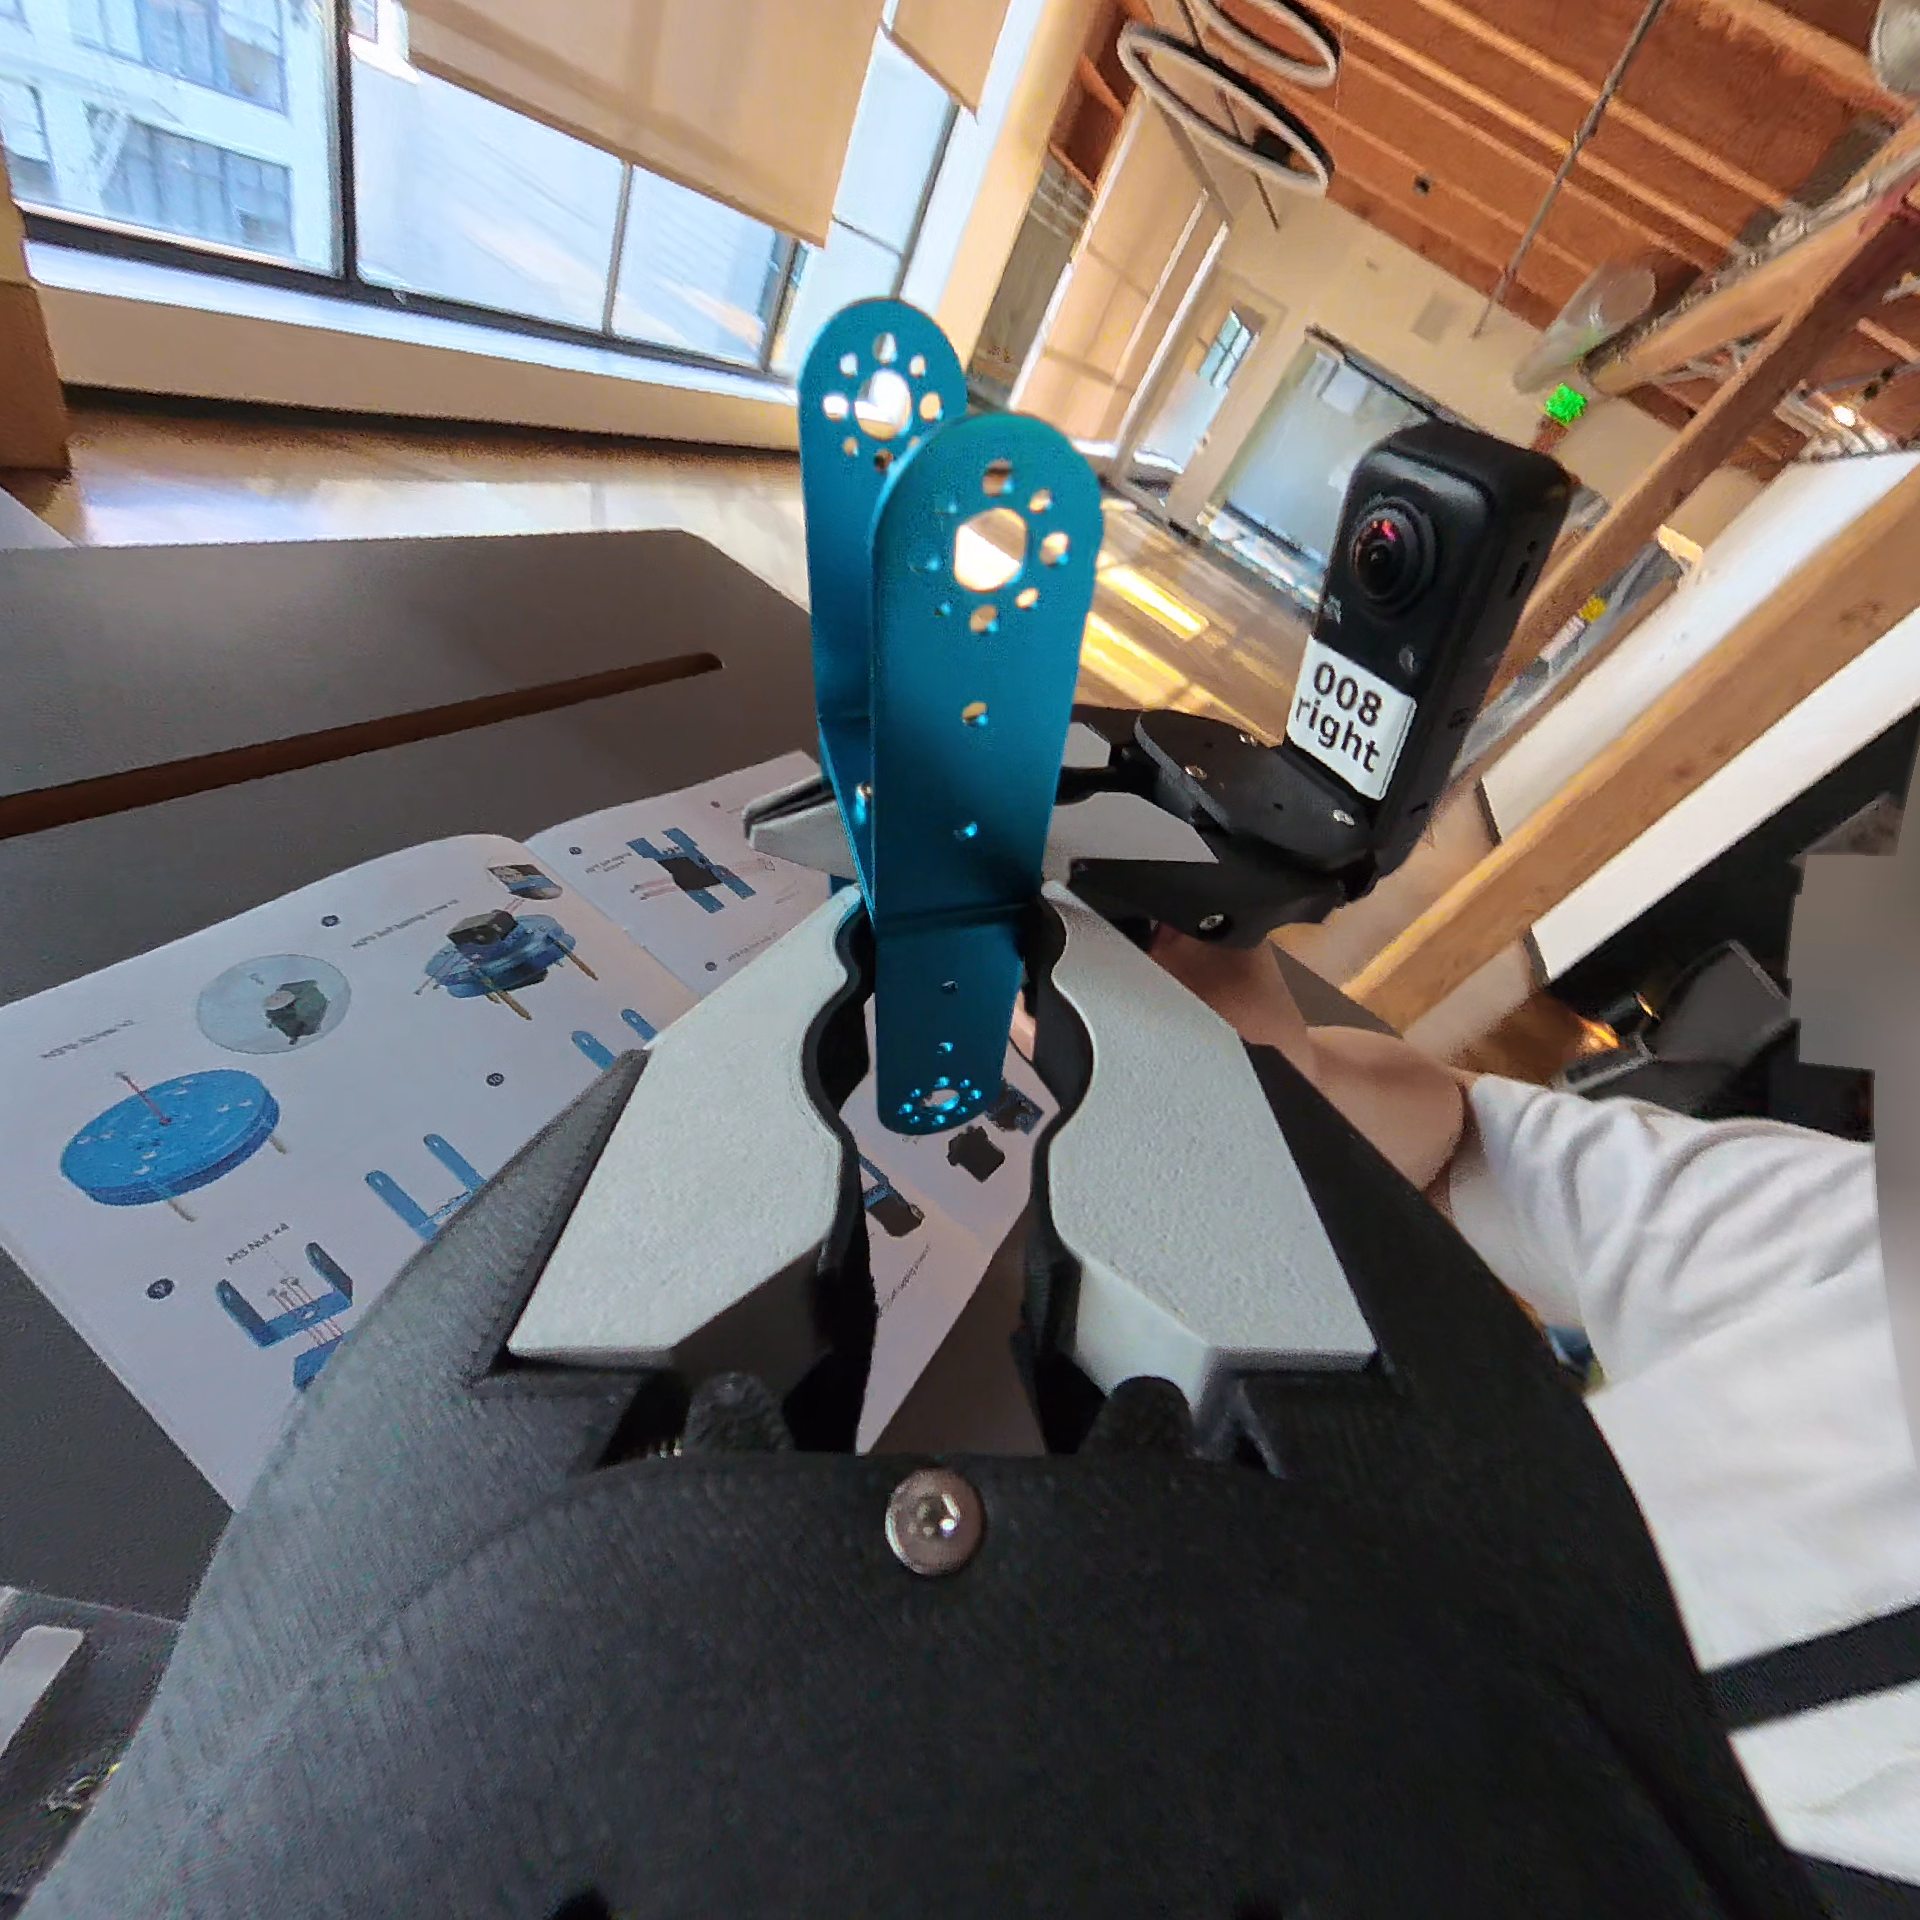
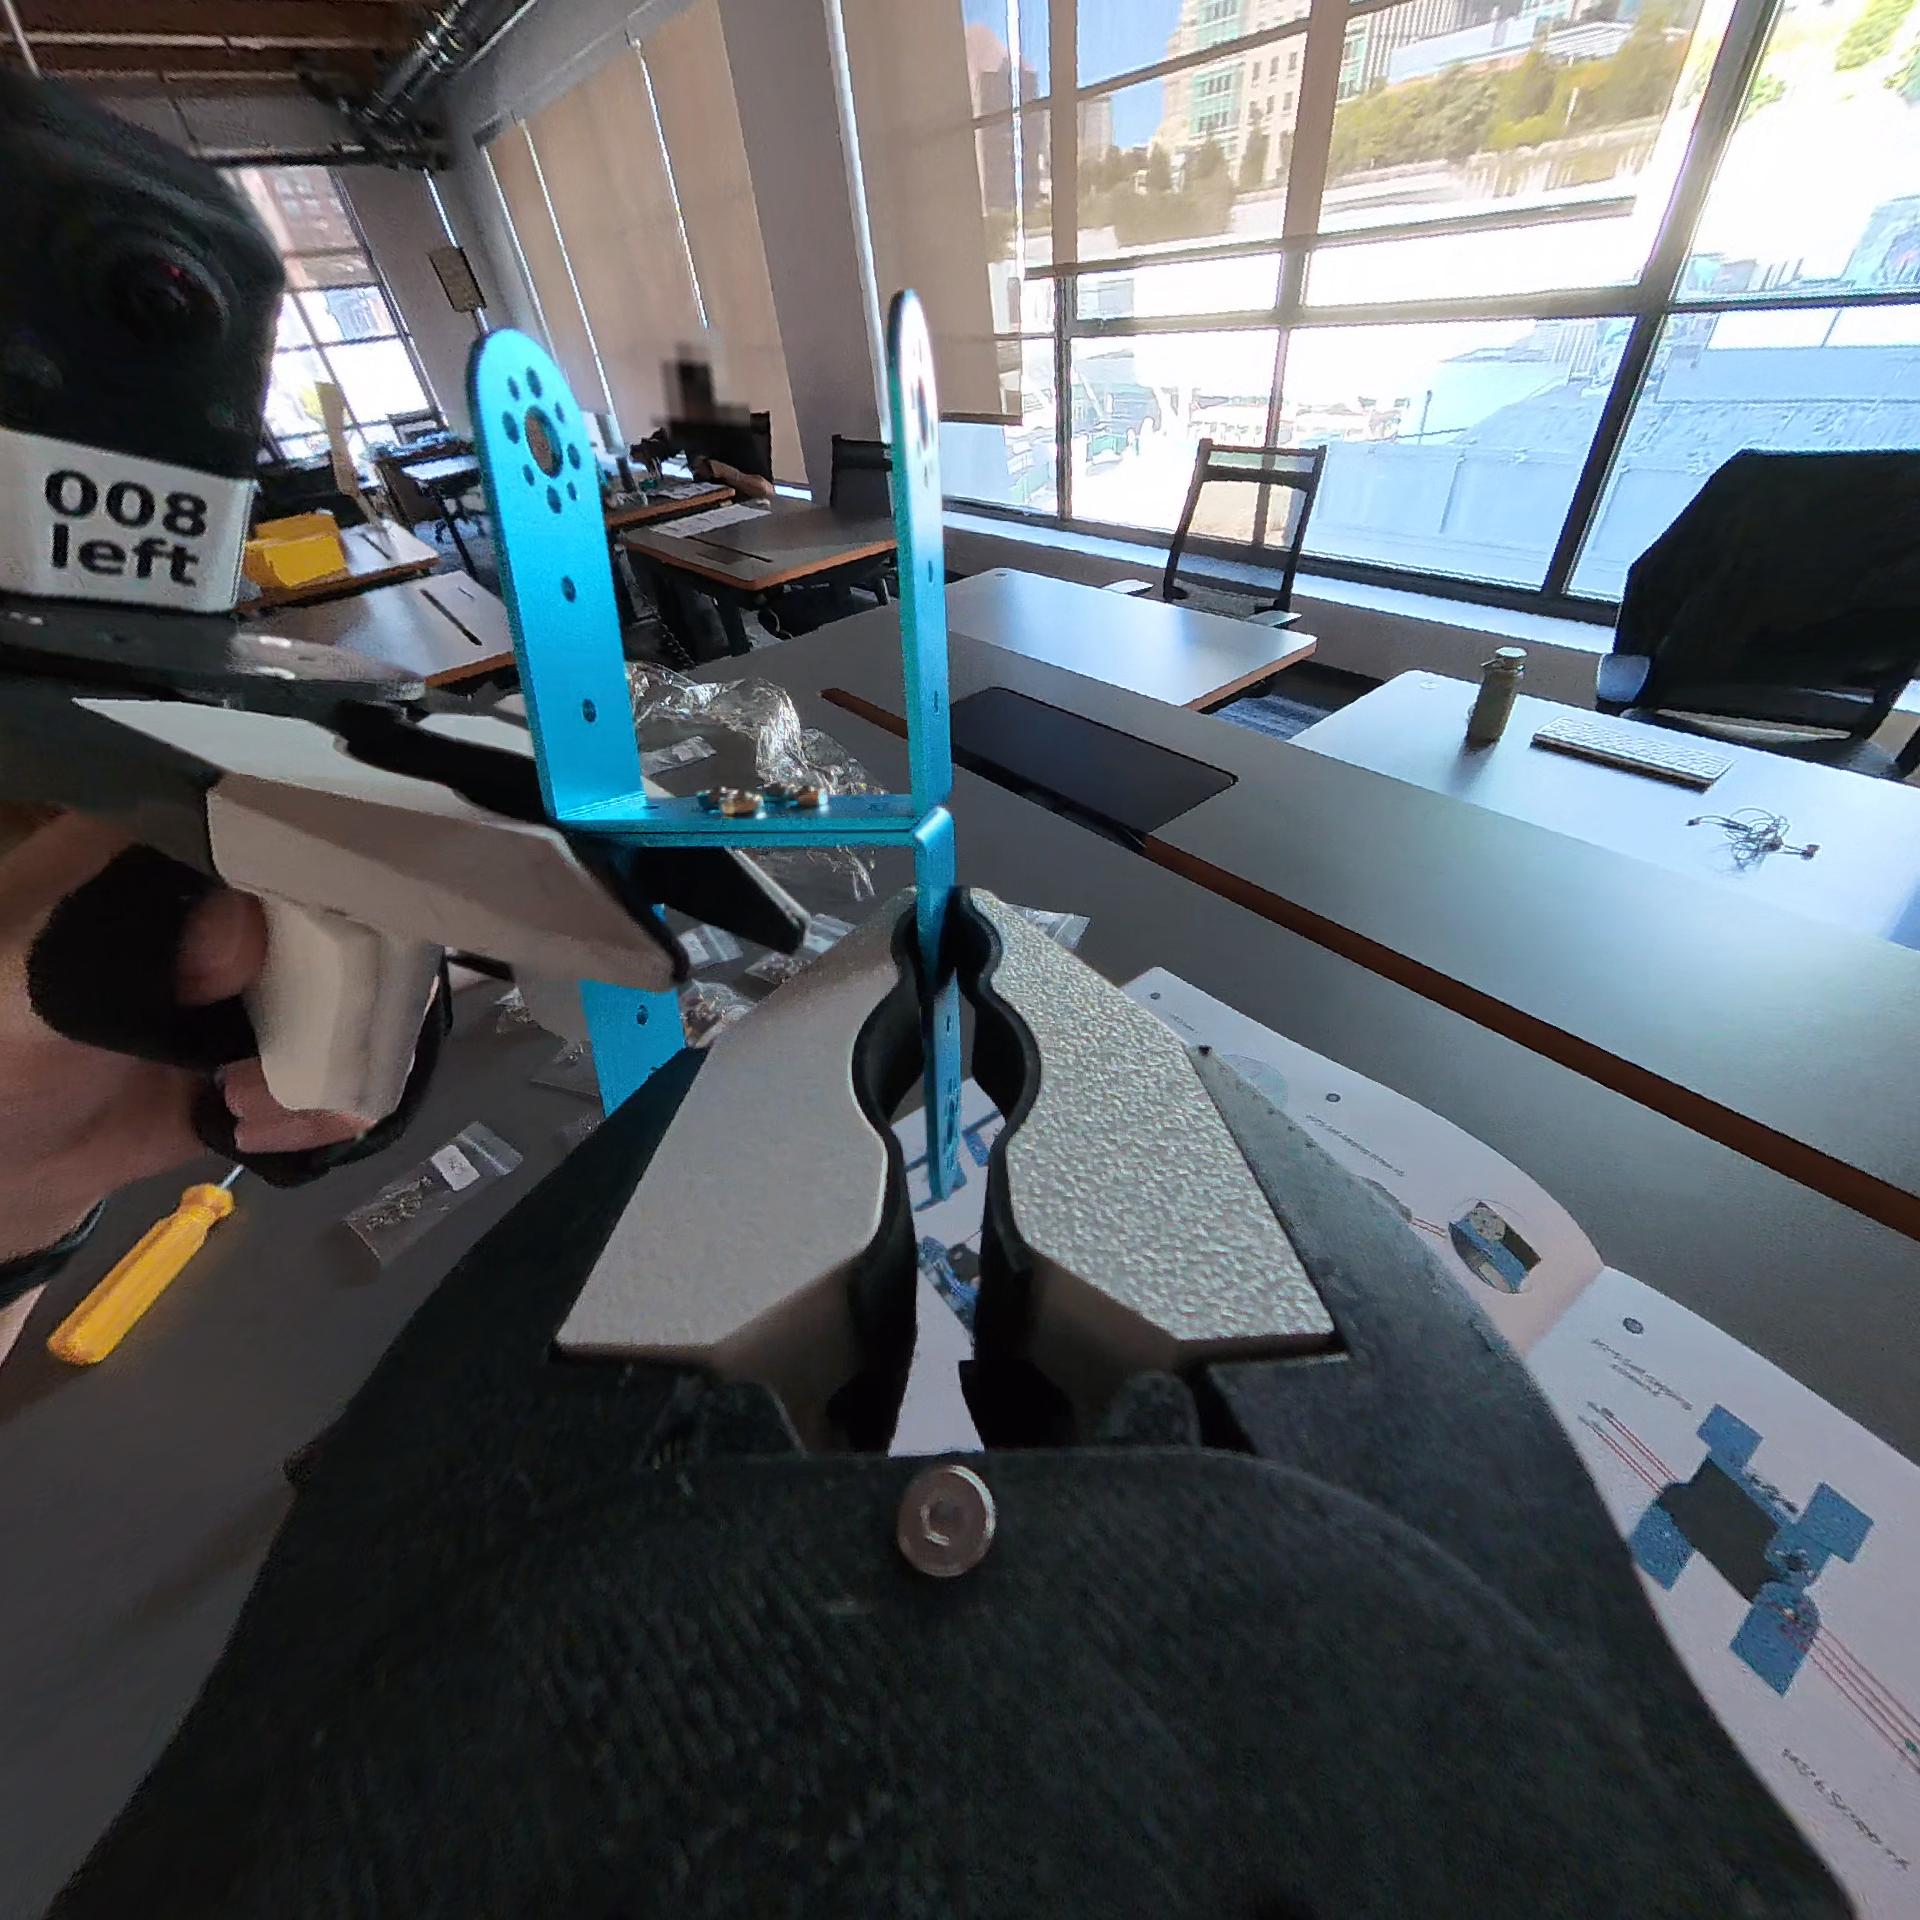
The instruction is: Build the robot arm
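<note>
Sunlit office windows stood behind a dark grey desk [image 2: 1455, 935] where an open instruction booklet [image 1: 312, 1039] lay beneath both tools. The left gripper [image 1: 948, 925] was clamped on one lower leg of a blue metal bracket assembly [image 1: 977, 644] — two U-shaped pieces joined back to back, with small brass-coloured fasteners [image 2: 758, 798] showing at the joint. The right gripper [image 2: 940, 935] was likewise closed on the other lower leg, so the assembly hung above the booklet, held from two sides. Small bags of hardware [image 2: 436, 1195] and crumpled clear plastic [image 2: 748, 727] lay on the desk beyond, and a yellow-handled screwdriver [image 2: 135, 1278] lay below the person's gloved hand [image 2: 135, 1039].
</note>
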